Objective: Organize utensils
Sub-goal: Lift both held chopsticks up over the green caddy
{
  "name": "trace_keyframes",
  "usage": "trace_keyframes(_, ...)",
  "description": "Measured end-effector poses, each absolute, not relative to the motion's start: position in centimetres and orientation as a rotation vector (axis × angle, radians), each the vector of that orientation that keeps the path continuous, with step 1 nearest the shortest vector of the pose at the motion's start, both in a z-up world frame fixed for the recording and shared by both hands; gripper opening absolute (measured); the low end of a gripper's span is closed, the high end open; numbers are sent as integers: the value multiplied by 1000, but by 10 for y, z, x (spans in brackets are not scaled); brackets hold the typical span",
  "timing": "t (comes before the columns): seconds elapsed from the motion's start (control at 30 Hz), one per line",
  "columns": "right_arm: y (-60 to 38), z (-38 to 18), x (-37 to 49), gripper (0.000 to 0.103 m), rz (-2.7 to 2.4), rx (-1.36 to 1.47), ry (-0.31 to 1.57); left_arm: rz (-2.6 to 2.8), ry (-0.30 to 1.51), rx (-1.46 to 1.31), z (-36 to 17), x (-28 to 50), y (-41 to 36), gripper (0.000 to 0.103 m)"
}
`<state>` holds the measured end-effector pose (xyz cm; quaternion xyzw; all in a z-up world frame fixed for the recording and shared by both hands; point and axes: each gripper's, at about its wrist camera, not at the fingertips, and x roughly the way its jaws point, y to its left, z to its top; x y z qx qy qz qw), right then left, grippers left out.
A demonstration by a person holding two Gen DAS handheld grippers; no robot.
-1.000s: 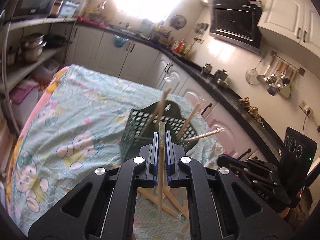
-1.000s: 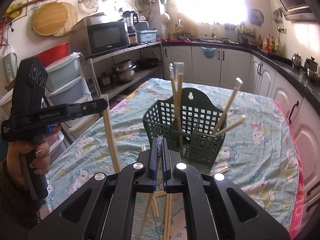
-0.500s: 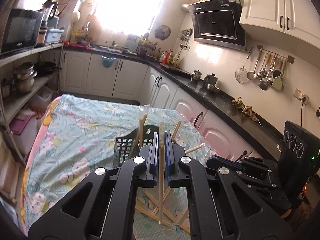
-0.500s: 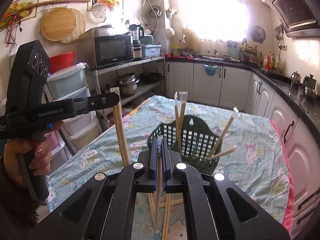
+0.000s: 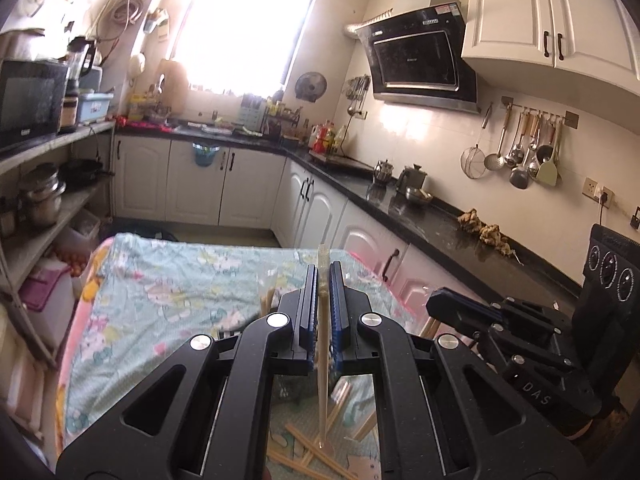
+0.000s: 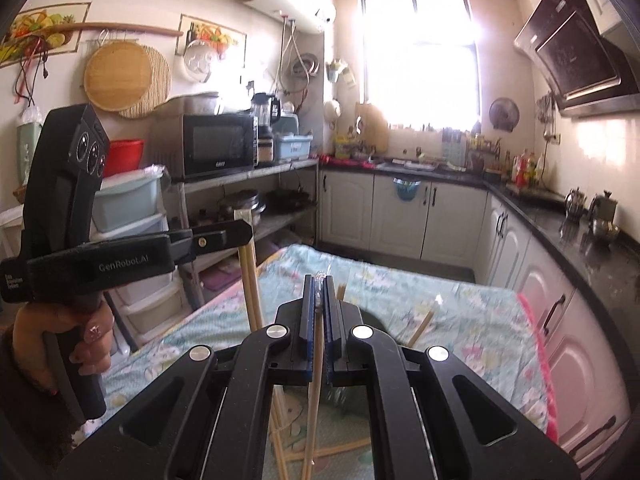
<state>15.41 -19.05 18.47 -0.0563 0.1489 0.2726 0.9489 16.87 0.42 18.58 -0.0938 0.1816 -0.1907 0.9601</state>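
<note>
Your left gripper and right gripper each clamp one wrapped wooden chopstick pair — upright, above the floral tablecloth.

Both grippers risen above the table, left gripper and its wrapped chopsticks lifted, right gripper and its chopstick pair likewise, green basket sunk toward 6 o'clock, mostly hidden behind the jaws, window and upper walls now filling 12 o'clock

Left claw and right claw both clamped shut, held aloft, side by side.
</note>
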Motion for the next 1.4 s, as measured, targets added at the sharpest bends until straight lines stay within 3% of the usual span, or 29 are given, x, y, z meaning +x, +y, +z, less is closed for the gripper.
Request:
trace_keyframes(0.57,-197,237,197,4,500,-73,124,-261,229,-108,235,204,8,3)
trace_keyframes(1.4,-174,175,255,4,494,-63,184,-215,313,-151,154,247,18,3)
